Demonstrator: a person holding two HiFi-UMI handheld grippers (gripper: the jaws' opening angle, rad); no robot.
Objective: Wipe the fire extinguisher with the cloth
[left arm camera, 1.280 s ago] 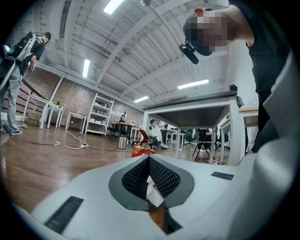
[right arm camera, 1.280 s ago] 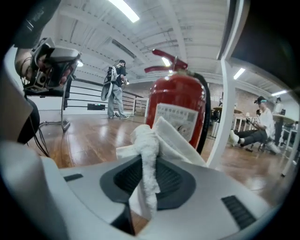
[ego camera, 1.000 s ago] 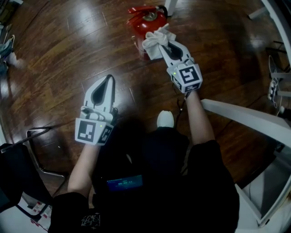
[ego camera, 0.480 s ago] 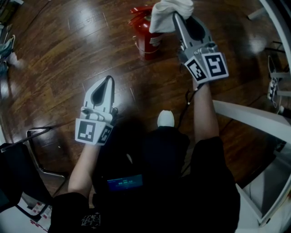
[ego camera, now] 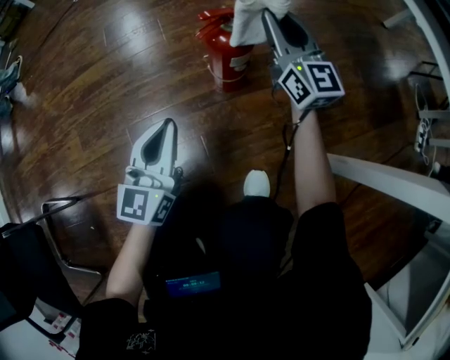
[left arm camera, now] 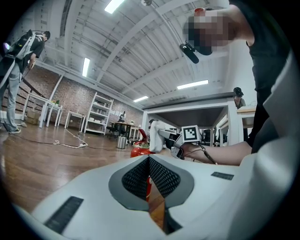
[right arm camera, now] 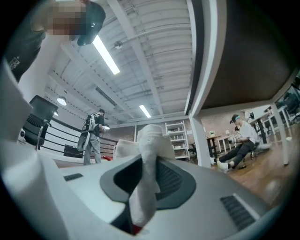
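Observation:
A red fire extinguisher (ego camera: 221, 53) stands upright on the wooden floor at the top of the head view. My right gripper (ego camera: 266, 14) is raised above and just right of it, shut on a white cloth (ego camera: 249, 17) that hangs over the extinguisher's top. In the right gripper view the cloth (right arm camera: 149, 161) is pinched between the jaws and bunches up past the tips. My left gripper (ego camera: 167, 122) hovers lower left, apart from the extinguisher, jaws shut with nothing in them. The left gripper view shows the extinguisher (left arm camera: 140, 151) beyond the closed tips (left arm camera: 149, 159).
A white table frame (ego camera: 394, 190) runs along the right. A black chair (ego camera: 28, 260) with a metal base sits at the lower left. Cables and gear (ego camera: 425, 133) lie at the far right. People stand and sit in the background of the gripper views.
My right gripper has lifted the cloth up and away from the extinguisher's side, toward the top of the view. The left gripper has stayed where it was.

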